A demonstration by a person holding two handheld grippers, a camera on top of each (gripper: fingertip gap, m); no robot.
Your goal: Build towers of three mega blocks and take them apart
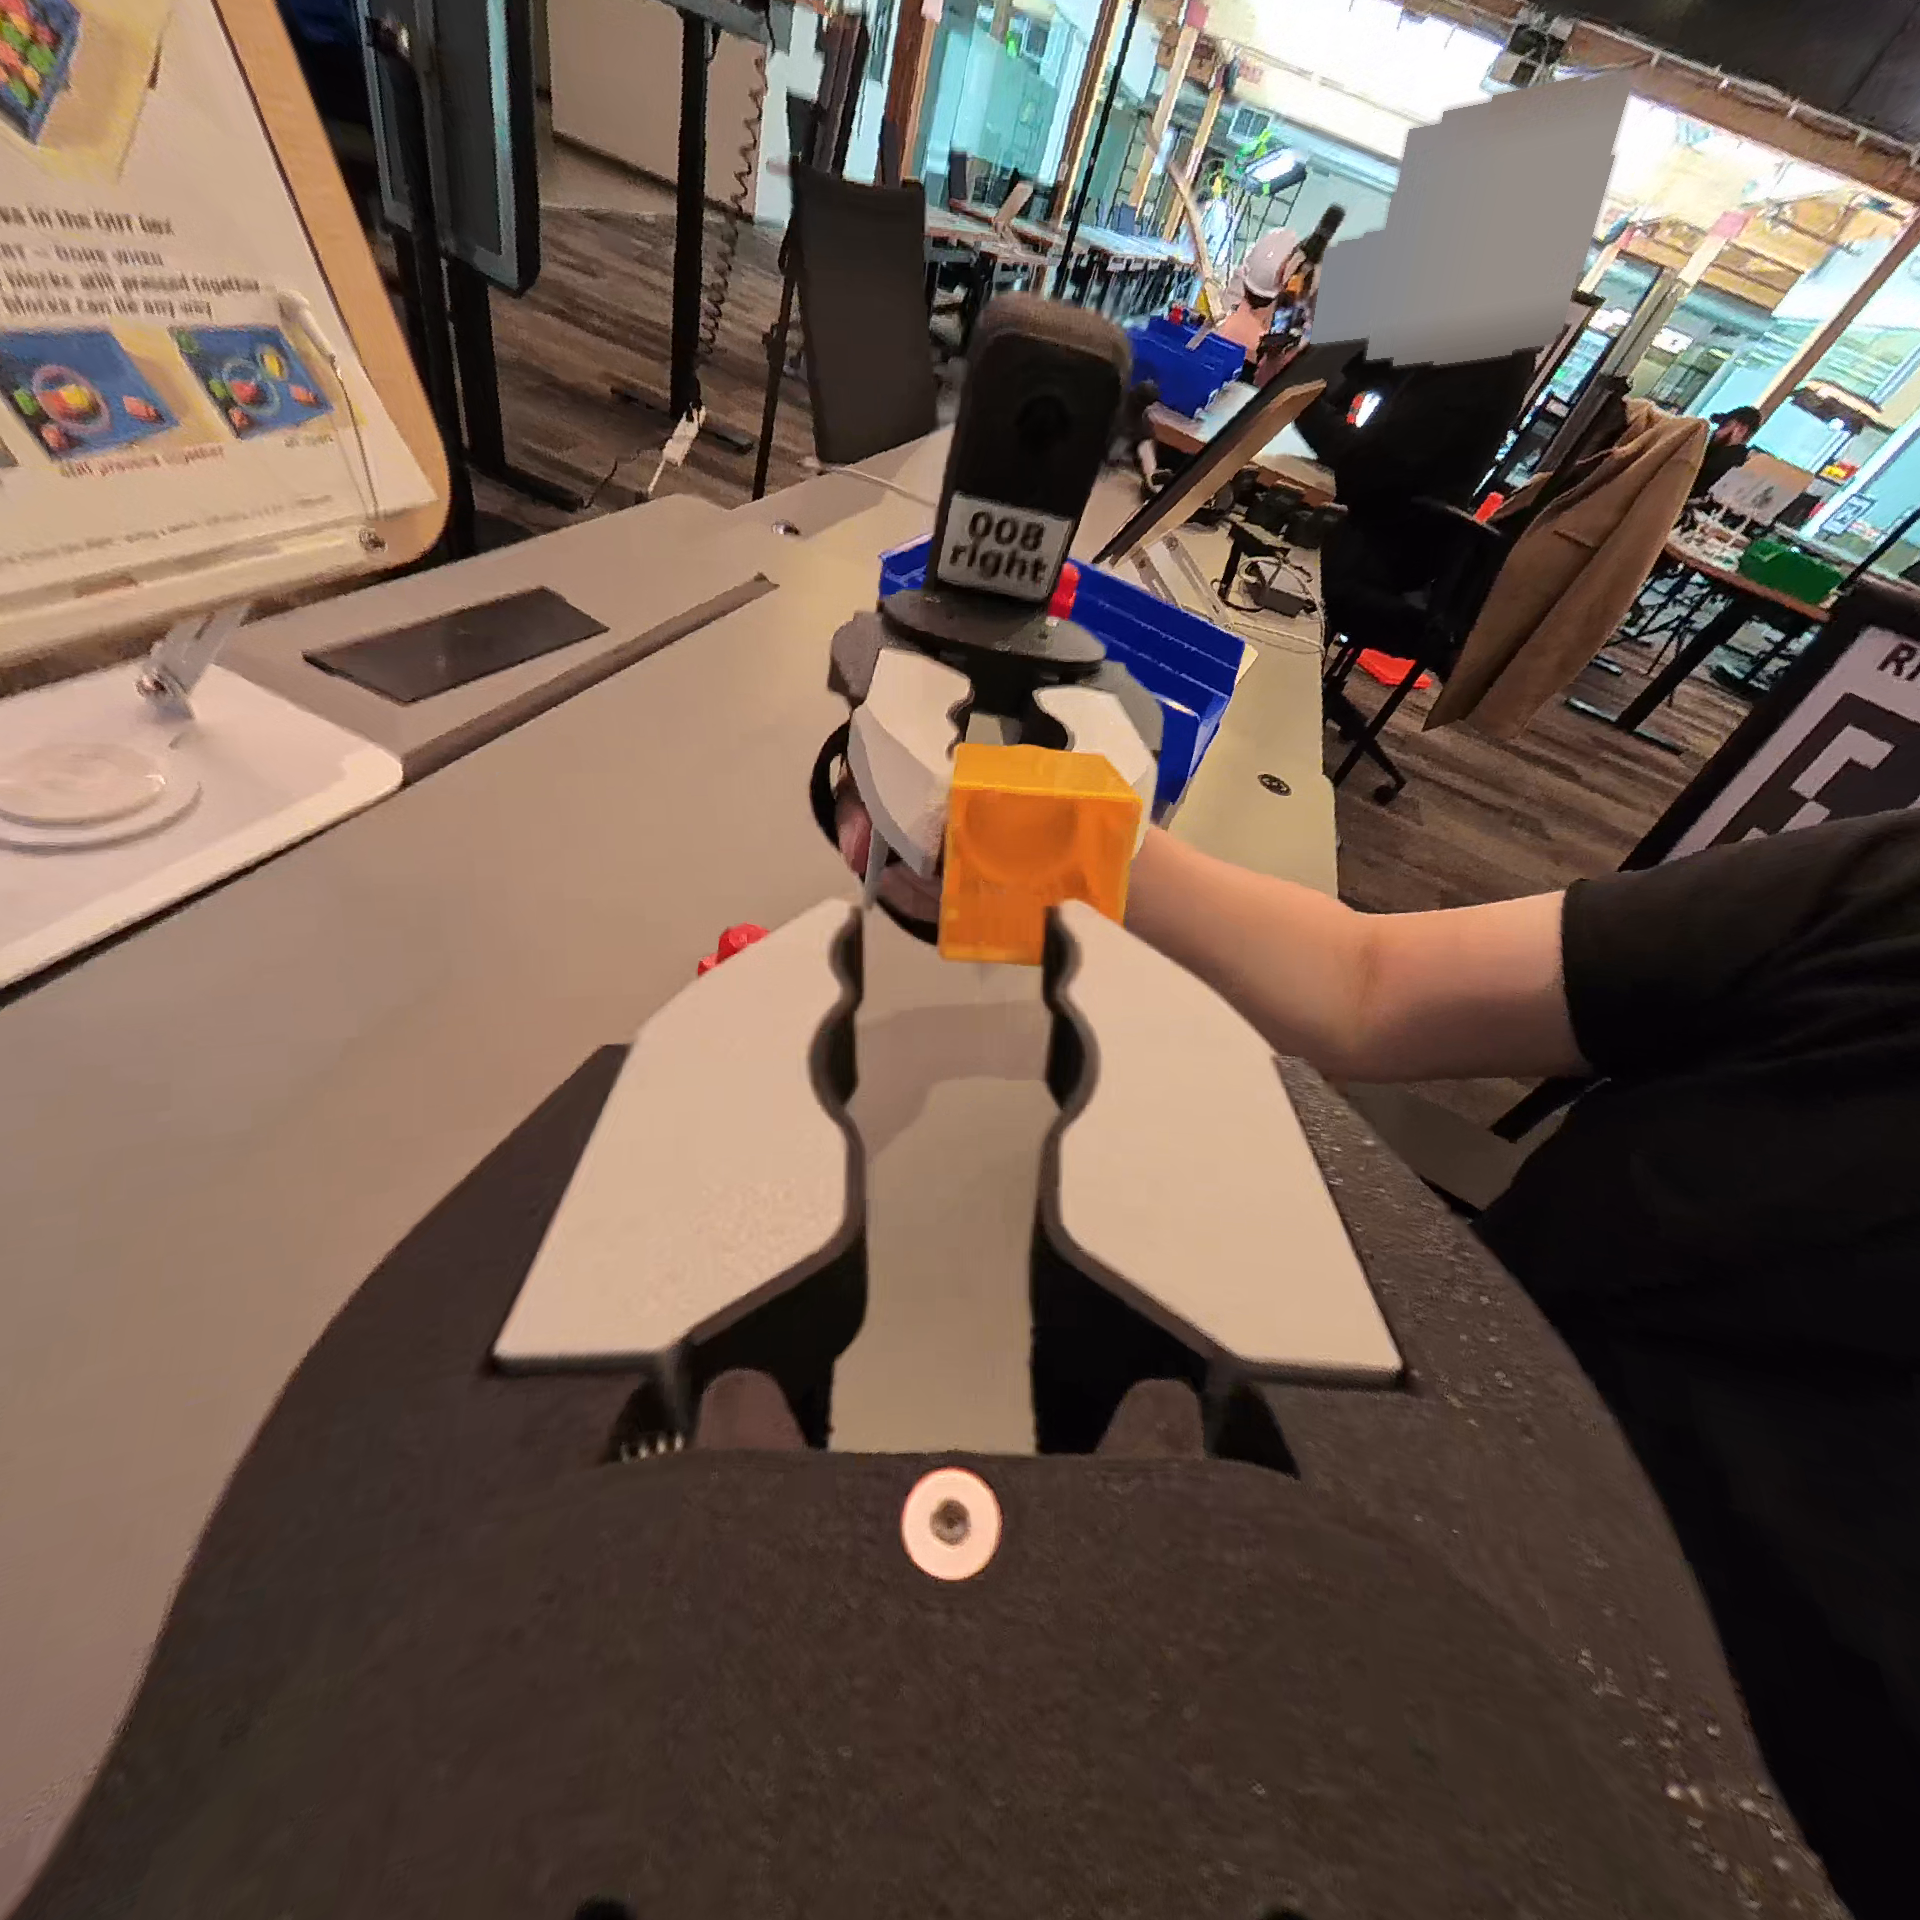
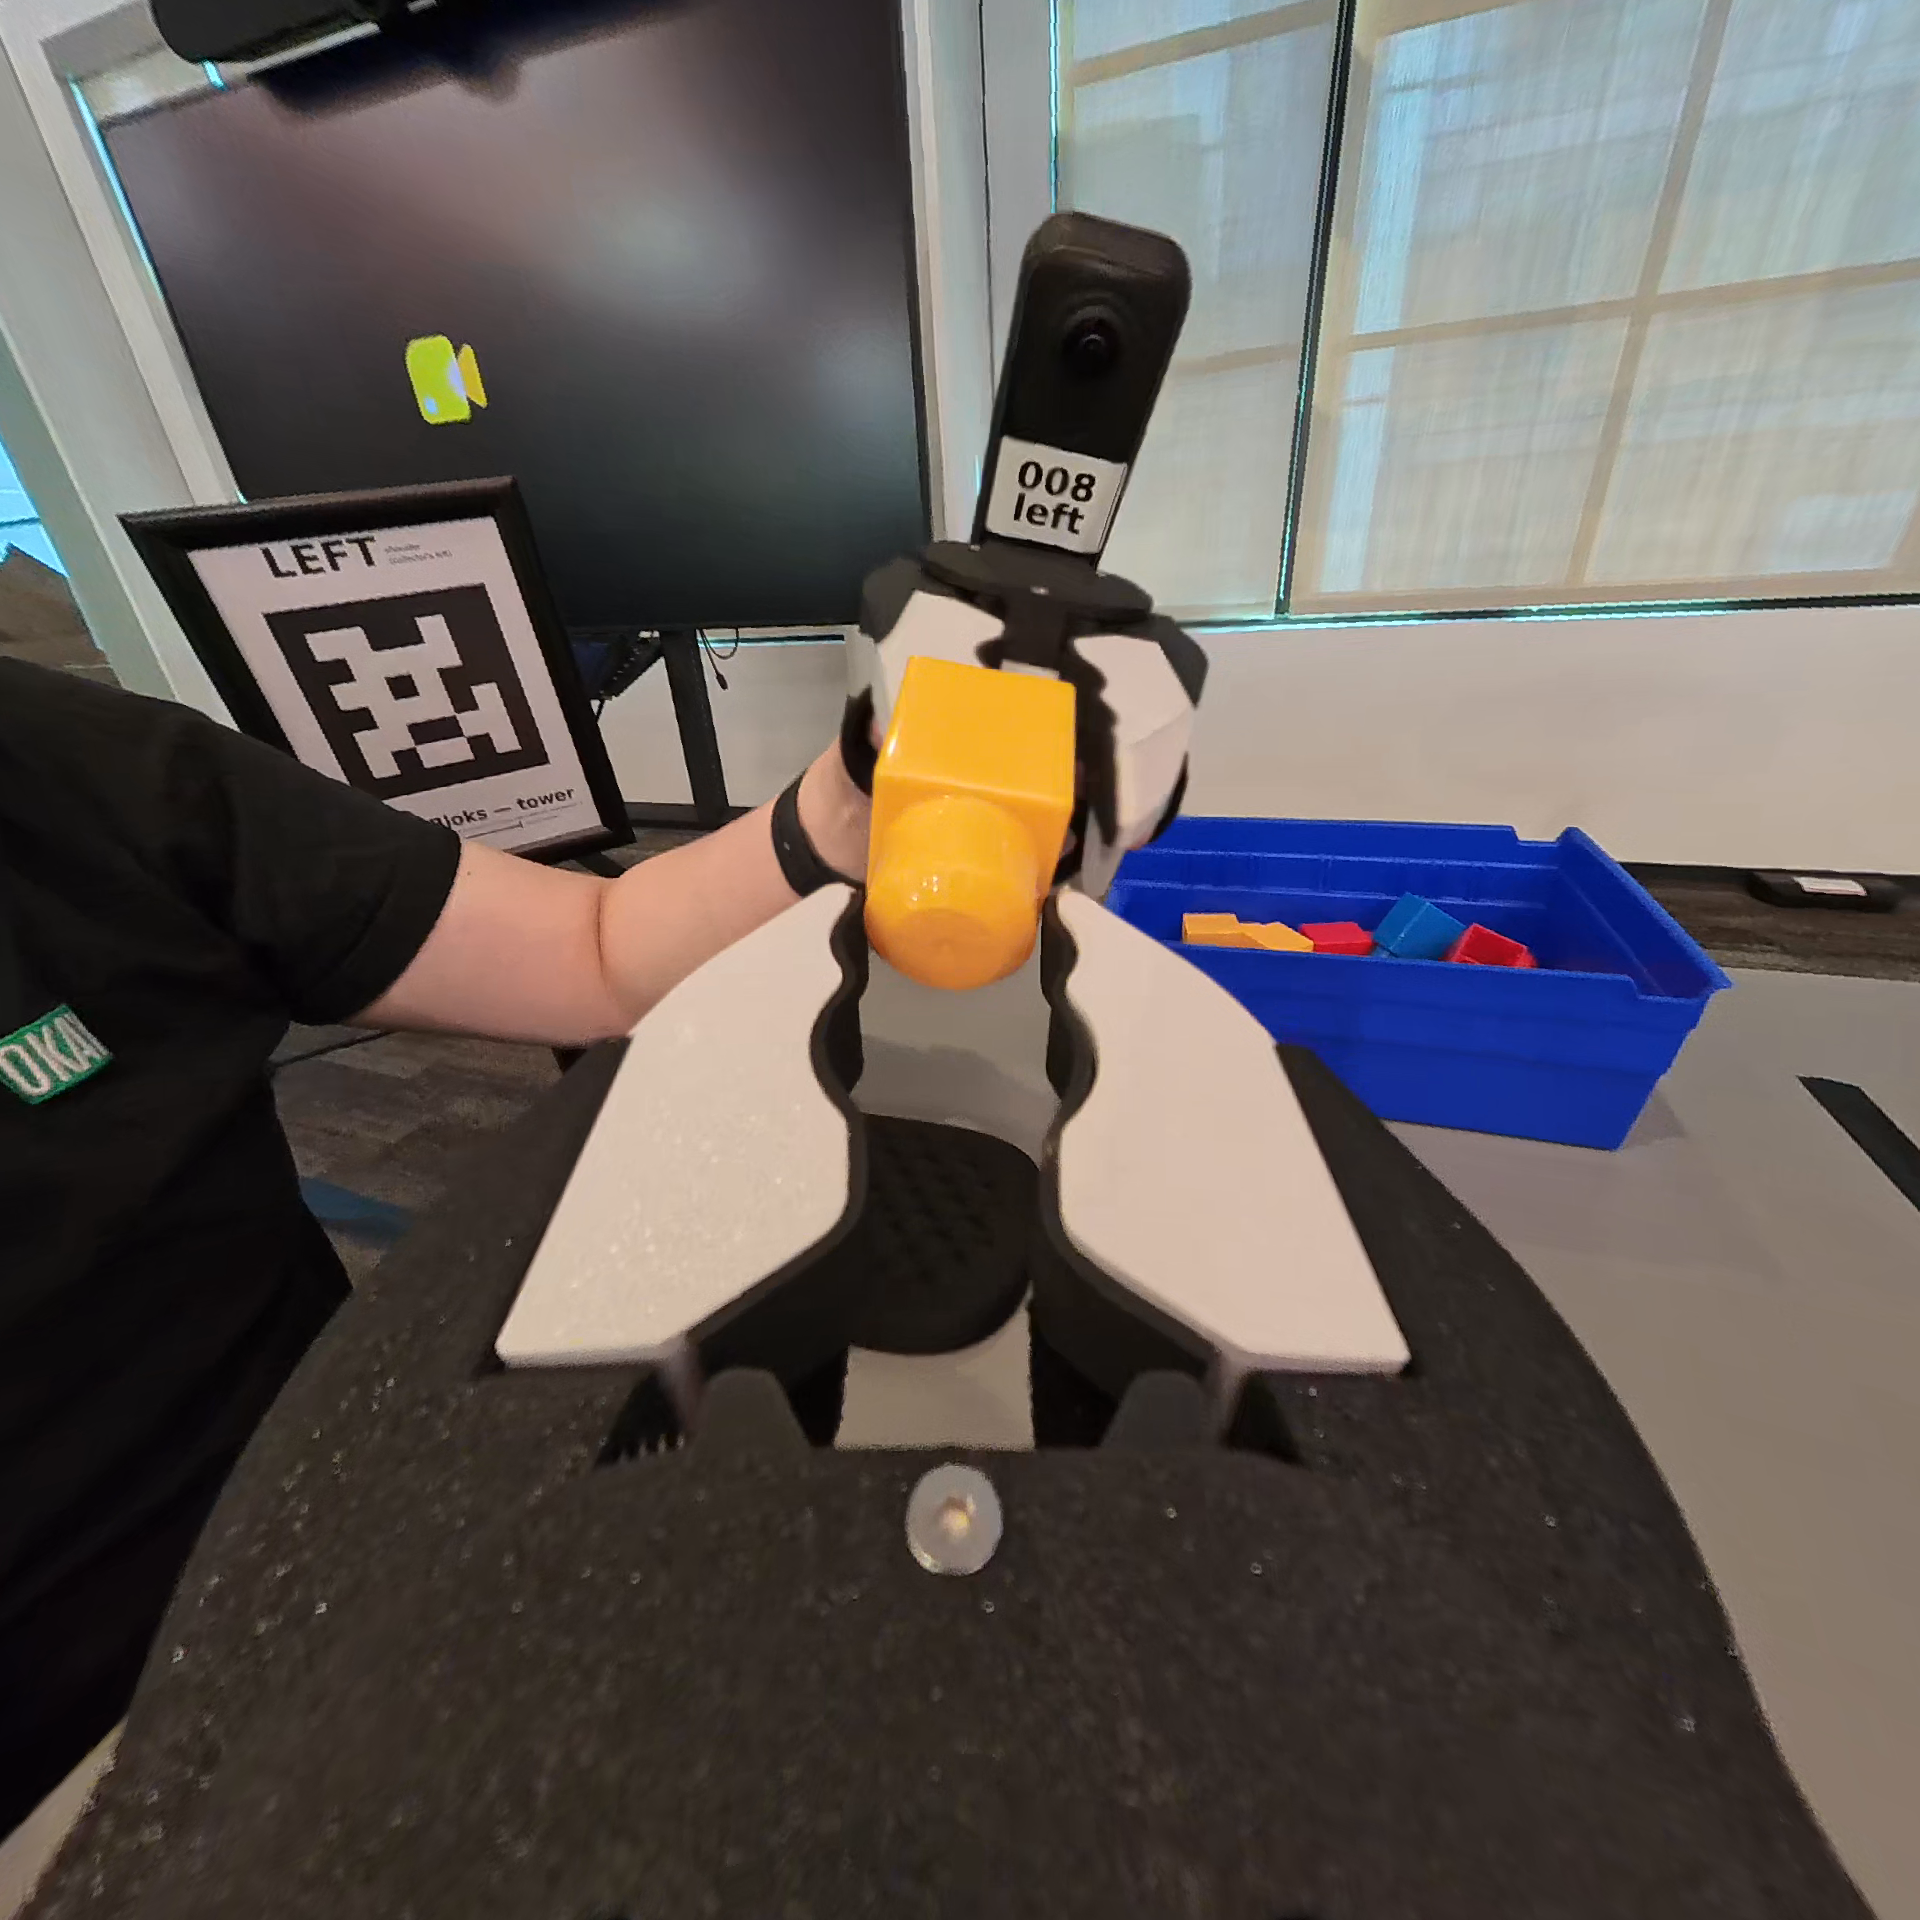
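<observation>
My left gripper (image 1: 951, 920) stands apart, empty; my right gripper (image 2: 951, 914) clamps the orange block (image 2: 961, 821).

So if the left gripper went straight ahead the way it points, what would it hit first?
The orange block, just beyond the left gripper and slightly right of its gap; the right gripper seems to clamp its stud. Depth unclear.

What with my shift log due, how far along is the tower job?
Done: no stacked tower shows. In hand: one orange block sits between the left gripper and right gripper, nothing joined to it; which grips it is unclear. Left: loose blocks lie in the blue bin and a red block on the table, so all stacking remains.
</observation>
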